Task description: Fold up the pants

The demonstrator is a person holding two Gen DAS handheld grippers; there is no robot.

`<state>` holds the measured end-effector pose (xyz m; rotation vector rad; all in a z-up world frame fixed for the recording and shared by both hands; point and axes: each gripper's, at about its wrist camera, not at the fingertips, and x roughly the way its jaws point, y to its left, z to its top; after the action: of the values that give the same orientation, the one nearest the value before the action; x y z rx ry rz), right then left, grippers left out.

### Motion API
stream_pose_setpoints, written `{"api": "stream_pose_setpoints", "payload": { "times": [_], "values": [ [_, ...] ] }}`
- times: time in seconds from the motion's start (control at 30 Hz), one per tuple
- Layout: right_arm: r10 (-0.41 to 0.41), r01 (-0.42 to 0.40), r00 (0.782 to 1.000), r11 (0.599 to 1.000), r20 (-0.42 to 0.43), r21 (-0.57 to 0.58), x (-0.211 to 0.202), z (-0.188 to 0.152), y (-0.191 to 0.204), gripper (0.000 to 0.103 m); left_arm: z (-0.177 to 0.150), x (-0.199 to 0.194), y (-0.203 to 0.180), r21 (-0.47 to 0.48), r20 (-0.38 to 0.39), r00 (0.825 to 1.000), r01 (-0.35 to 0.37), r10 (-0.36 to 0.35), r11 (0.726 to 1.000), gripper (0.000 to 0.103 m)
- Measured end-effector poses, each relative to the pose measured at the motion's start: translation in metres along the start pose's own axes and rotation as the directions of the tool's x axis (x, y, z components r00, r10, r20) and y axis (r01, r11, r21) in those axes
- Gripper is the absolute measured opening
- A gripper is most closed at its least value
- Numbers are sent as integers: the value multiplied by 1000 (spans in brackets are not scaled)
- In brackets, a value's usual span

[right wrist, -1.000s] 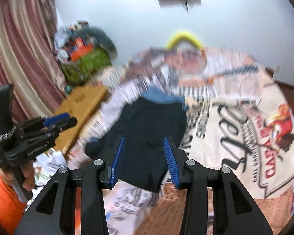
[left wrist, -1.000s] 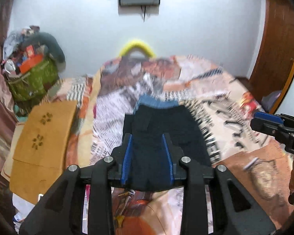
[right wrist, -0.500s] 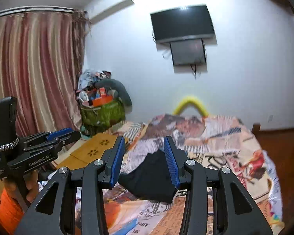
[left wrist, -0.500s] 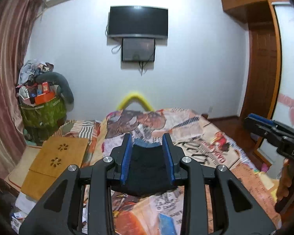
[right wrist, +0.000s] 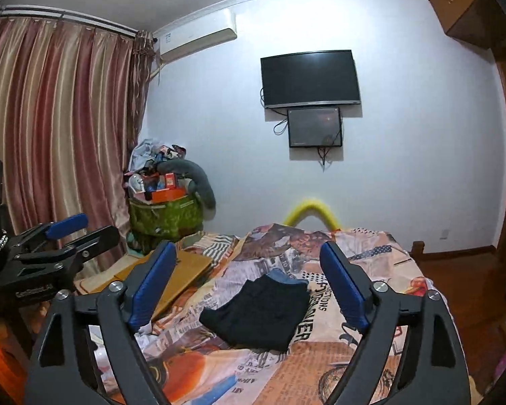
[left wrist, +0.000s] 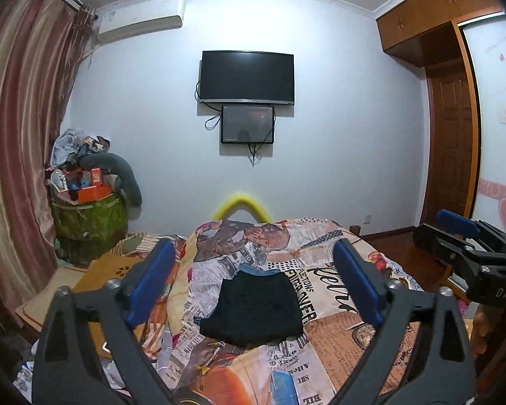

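The dark pants [left wrist: 253, 307] lie folded in a compact rectangle on the bed, also visible in the right wrist view [right wrist: 259, 310]. A strip of blue fabric [left wrist: 253, 267] peeks out at their far edge. My left gripper [left wrist: 253, 253] hovers well back from the pants, its jaws opening wide with nothing between them. My right gripper [right wrist: 247, 253] is likewise drawn back, jaws opening and empty. Each gripper shows at the edge of the other's view: the right gripper [left wrist: 445, 233] and the left gripper [right wrist: 84, 233].
The bed's printed cover [left wrist: 337, 337] spreads around the pants. A wooden lap table [left wrist: 118, 271] lies at the bed's left, with a stuffed green bag [left wrist: 87, 216] and curtain [right wrist: 57, 128] behind. A yellow foam arc [left wrist: 241, 202], wall TV [left wrist: 246, 77] and wooden door [left wrist: 452, 141] lie beyond.
Both grippers rose and drew back from the pants, tilting up toward the wall. Their jaws went from narrow to wide. The pants stayed folded on the bed.
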<state>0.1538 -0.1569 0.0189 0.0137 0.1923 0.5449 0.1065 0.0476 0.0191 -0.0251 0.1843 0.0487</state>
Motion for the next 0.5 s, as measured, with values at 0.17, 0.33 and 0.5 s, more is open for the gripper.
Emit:
{"api": "stream_pose_setpoints", "payload": {
  "times": [0.17,0.33,0.5],
  "values": [
    [-48,48,999,999,11,-5,-2,-2,-2,103,-3,-1,1,2,0,1000,-12,12,1000,101],
    [-60,60,998,998,13,-8,-5,-2,-1,103,-5,0,1,1,2,1000,-15,15,1000,103],
    [-54,54,998,998,13,-10,-8,-4,2,103,-6,1,1,-1,0,1000,-15,15,1000,103]
  ]
}}
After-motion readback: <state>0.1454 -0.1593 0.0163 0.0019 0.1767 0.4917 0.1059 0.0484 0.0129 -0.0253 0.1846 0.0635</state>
